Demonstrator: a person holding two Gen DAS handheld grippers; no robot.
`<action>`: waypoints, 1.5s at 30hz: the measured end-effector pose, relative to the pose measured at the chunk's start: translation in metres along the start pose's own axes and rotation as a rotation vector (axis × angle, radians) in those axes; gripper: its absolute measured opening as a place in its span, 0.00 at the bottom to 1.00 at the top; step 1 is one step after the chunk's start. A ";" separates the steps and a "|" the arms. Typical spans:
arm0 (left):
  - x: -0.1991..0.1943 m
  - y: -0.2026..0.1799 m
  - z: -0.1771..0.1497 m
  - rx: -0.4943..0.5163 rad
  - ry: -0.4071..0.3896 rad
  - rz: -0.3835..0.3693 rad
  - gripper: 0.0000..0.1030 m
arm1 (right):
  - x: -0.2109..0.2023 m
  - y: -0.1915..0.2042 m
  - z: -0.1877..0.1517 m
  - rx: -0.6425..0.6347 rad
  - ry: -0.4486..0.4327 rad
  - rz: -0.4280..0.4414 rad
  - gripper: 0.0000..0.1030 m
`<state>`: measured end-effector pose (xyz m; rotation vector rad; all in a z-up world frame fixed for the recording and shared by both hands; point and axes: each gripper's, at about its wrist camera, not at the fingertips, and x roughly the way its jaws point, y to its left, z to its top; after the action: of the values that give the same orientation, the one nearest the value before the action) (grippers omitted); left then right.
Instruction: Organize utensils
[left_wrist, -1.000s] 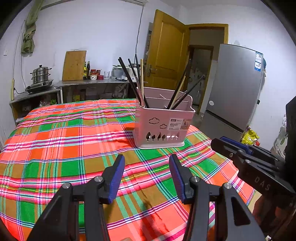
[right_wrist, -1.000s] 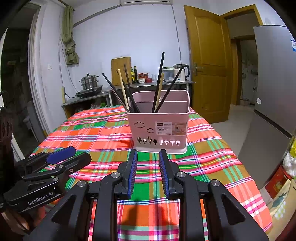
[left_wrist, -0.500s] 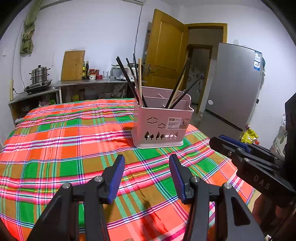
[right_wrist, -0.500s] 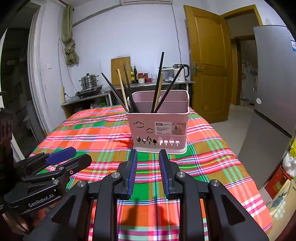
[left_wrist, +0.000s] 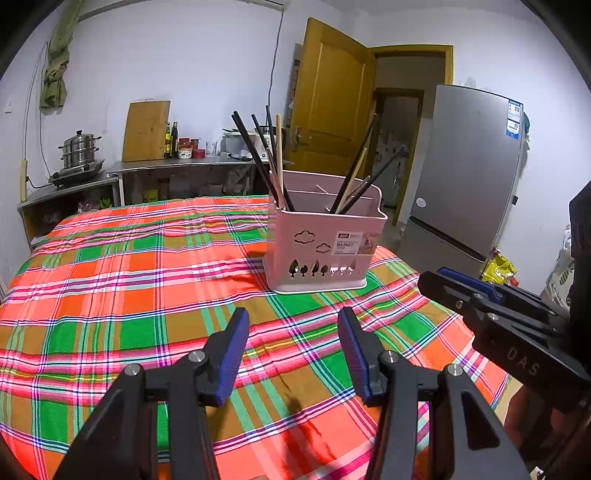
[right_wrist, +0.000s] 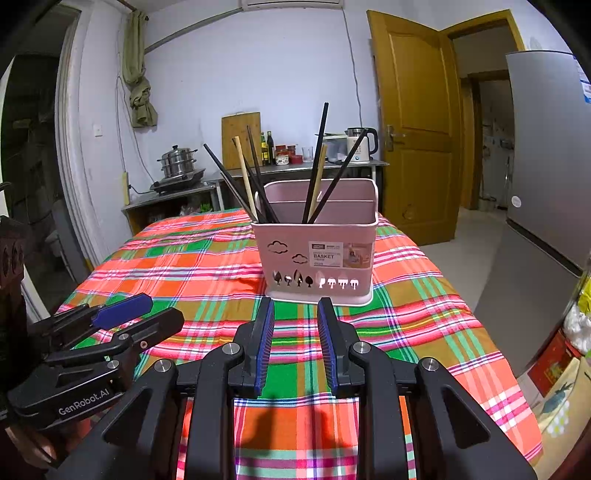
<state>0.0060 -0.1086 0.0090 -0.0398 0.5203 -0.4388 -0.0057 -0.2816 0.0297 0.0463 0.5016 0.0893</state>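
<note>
Your right gripper (right_wrist: 295, 332), jaws narrowly parted and empty, sits just before the pink basket (right_wrist: 319, 258) of upright chopsticks (right_wrist: 316, 162), nearer than your wide-open, empty left gripper (left_wrist: 291, 350).

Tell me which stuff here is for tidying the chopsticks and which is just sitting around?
For the job:
pink basket
chopsticks standing in it
left gripper, open, empty
right gripper, open, empty

Just sitting around:
steamer pot
kettle
cutting board
fridge
plaid tablecloth
</note>
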 end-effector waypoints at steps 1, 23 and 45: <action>0.000 0.000 0.000 0.000 0.000 0.000 0.50 | 0.000 0.000 0.000 0.000 0.000 0.000 0.24; 0.000 0.001 -0.005 -0.006 0.008 0.009 0.50 | 0.001 0.002 -0.003 -0.002 0.001 0.001 0.24; 0.001 -0.001 -0.006 -0.006 0.017 0.016 0.50 | 0.002 0.005 -0.006 -0.008 0.005 0.005 0.24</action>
<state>0.0035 -0.1095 0.0030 -0.0379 0.5386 -0.4221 -0.0077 -0.2767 0.0236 0.0393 0.5063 0.0963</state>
